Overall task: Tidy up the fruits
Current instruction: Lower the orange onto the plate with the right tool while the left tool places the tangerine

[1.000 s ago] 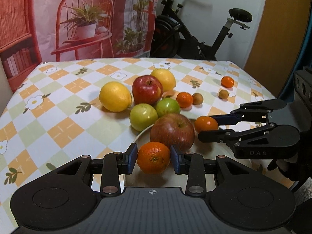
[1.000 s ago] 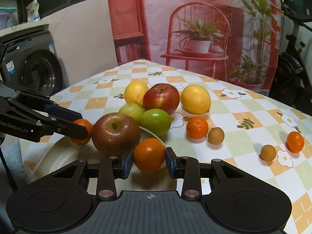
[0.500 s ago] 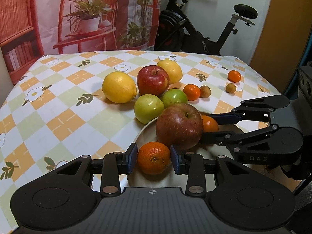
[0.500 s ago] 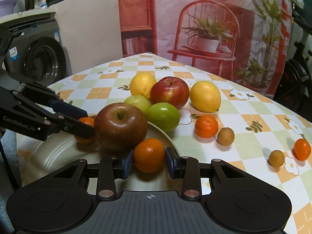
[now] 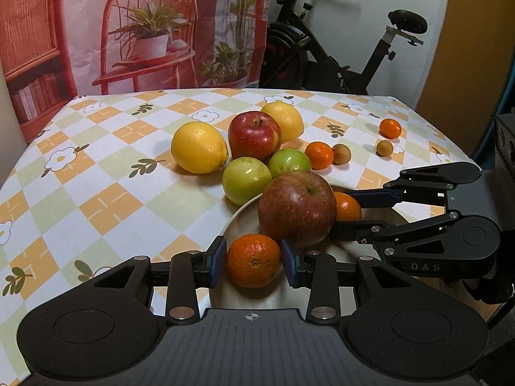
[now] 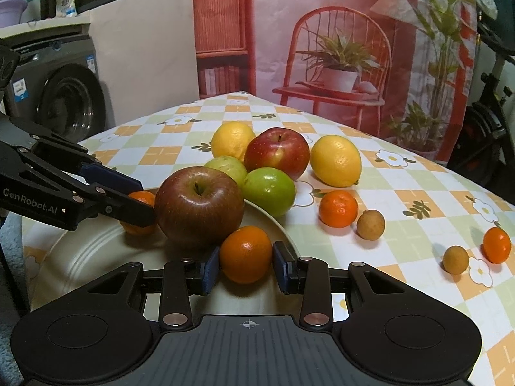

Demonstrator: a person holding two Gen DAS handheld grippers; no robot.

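A cream plate (image 5: 236,222) (image 6: 96,257) at the table's near edge carries a large dark red apple (image 5: 297,207) (image 6: 199,206). My left gripper (image 5: 252,260) is shut on a mandarin (image 5: 253,268) over the plate's near rim. My right gripper (image 6: 246,265) is shut on another mandarin (image 6: 246,247) at the plate's right side. In the left wrist view the right gripper (image 5: 346,210) holds its mandarin (image 5: 349,207) just behind the apple. In the right wrist view the left gripper (image 6: 141,202) reaches in from the left. I cannot tell whether either mandarin rests on the plate.
Beyond the plate on the chequered tablecloth (image 5: 106,199) lie two lemons (image 5: 199,147), a red apple (image 5: 254,135), two green apples (image 5: 246,180), a mandarin (image 6: 338,208) and a small brown fruit (image 6: 370,224). Another mandarin (image 6: 497,245) and brown fruit (image 6: 455,259) sit far right. An exercise bike stands behind.
Both grippers keep hold of their mandarins. The right gripper's mandarin has slid in closer behind the big apple; otherwise the views have barely shifted.
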